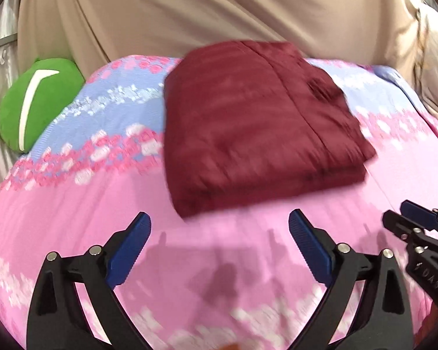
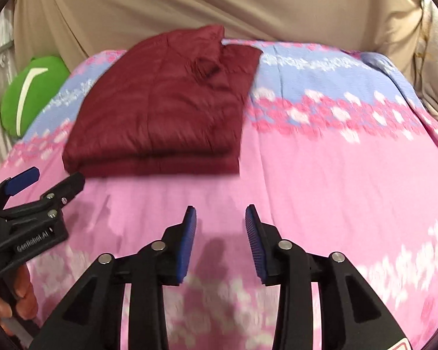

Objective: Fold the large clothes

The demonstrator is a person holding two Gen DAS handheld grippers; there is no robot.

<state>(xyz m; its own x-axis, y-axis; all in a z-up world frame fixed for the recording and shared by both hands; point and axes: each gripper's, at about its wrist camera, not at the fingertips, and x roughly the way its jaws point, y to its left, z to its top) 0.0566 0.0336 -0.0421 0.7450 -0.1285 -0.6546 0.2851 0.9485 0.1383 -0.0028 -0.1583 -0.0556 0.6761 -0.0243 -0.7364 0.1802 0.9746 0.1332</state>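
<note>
- The maroon garment (image 1: pixel 257 122) lies folded into a thick rectangle on the pink-and-blue floral bedspread (image 1: pixel 81 204), toward the far side.
- The left gripper (image 1: pixel 219 227) hovers over the bare spread just short of the fold, jaws spread wide, nothing between them.
- The right gripper (image 2: pixel 220 218) hangs beside it, jaws partly apart (also empty).
- A green cushion (image 1: pixel 38 102) sits at the bed's far left edge.

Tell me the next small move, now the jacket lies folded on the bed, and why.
Probably draw both grippers back and stop. The jacket lies in a squared stack on the bedspread, edges roughly aligned. The left gripper and right gripper are open, empty and short of it, so nothing is left to pull.
</note>
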